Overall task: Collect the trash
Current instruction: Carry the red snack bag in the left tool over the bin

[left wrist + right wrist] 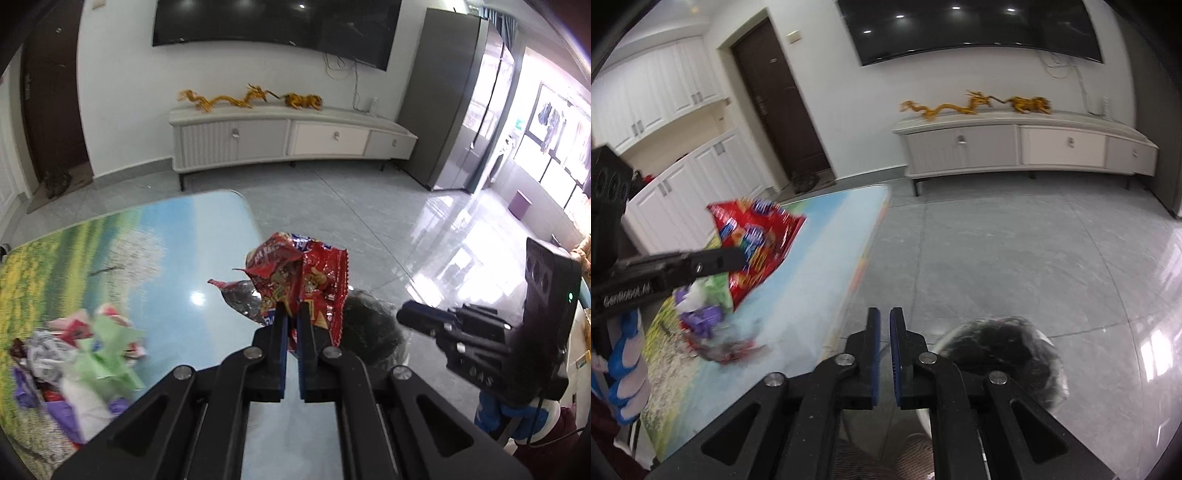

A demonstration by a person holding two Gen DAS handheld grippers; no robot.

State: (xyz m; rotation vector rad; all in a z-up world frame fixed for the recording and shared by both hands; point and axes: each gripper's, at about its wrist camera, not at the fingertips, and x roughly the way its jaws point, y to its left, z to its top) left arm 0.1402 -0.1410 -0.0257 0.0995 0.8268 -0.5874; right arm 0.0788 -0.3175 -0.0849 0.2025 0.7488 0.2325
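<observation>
A glossy table [207,236] with a printed landscape of green fields and blue sky carries a loose heap of crumpled wrappers [85,347], green, purple, white and red, lying near its left side.

The red wrapper [299,280] is a crumpled snack bag with bright print and a silver lining showing at its torn left edge; it stands upright above the table's [207,236] right edge. The trash pile [81,354], a blurred heap of green, white, purple and pink scraps, lies on the table's left side. The bin [1004,354], lined with a black bag, stands just beside the table's right edge.
</observation>
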